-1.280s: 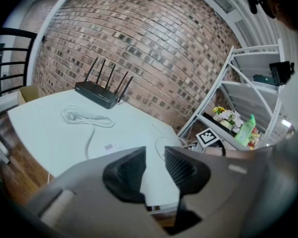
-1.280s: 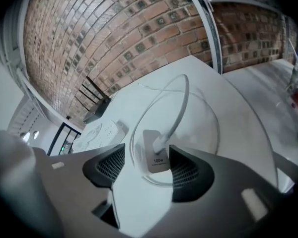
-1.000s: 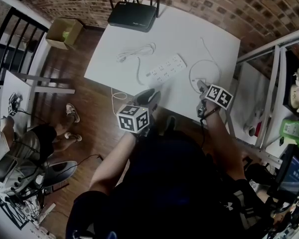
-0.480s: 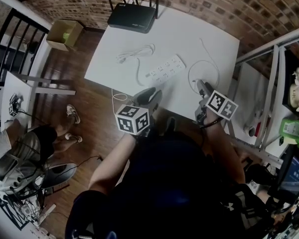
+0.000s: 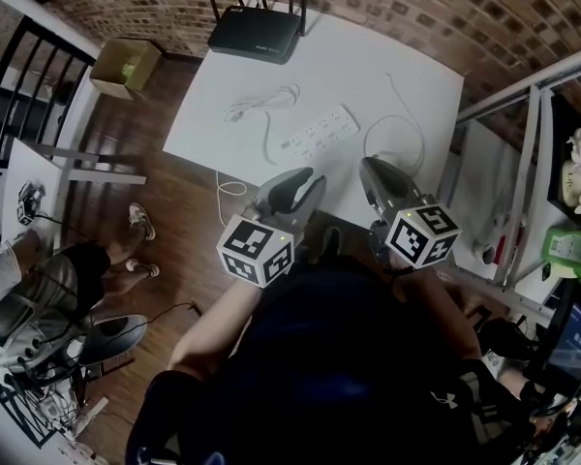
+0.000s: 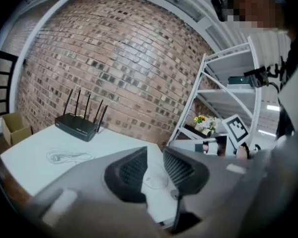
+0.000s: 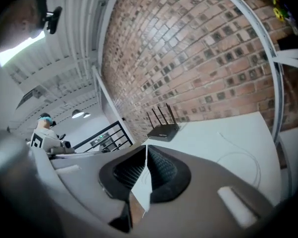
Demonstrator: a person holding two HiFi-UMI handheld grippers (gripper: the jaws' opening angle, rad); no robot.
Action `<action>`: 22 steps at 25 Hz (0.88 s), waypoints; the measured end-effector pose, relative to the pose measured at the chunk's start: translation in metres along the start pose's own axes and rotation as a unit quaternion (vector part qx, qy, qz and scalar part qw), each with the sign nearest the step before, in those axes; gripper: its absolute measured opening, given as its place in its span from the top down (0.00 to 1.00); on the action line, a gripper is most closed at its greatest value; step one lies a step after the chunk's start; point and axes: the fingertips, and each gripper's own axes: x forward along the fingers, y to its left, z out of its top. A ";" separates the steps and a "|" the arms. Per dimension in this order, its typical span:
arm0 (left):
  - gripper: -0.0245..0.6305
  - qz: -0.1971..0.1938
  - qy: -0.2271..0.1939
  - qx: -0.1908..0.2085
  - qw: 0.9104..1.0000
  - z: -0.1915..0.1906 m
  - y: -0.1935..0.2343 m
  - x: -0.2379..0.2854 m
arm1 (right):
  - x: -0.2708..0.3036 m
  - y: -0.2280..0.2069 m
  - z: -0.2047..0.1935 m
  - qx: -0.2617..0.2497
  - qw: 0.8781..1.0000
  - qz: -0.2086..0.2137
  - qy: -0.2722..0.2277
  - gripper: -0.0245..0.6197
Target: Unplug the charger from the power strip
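Lifted off desk (image 5: 368,56), right fingers (image 7: 161,170) just snapped shut empty, left fingers (image 6: 126,175) just narrowed, still gapped, empty; unseen charger probably light, rigid, best held by body, not limp cable (image 5: 410,122).

The table (image 5: 407,56) has a smooth, matt white top. The power strip (image 5: 320,131) on it is white plastic with a slight sheen, the router (image 5: 256,29) matt black plastic. The wall (image 6: 114,68) is rough, unglazed brick with pale mortar. The floor (image 5: 165,211) is polished dark wood, the box (image 5: 124,64) plain brown cardboard, the shelf rack (image 6: 228,94) white-painted metal.
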 end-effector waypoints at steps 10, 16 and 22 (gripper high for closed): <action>0.82 -0.011 -0.027 0.101 0.994 0.014 -0.027 -0.007 | -0.018 0.041 0.016 -0.144 0.988 0.033 -0.051 0.95; 0.82 -0.006 -0.039 0.124 0.992 0.017 -0.030 -0.010 | -0.022 0.041 0.014 -0.146 0.988 0.032 -0.049 0.95; 0.82 0.000 -0.039 0.122 0.992 0.018 -0.028 -0.013 | -0.022 0.042 0.013 -0.153 0.987 0.030 -0.046 0.95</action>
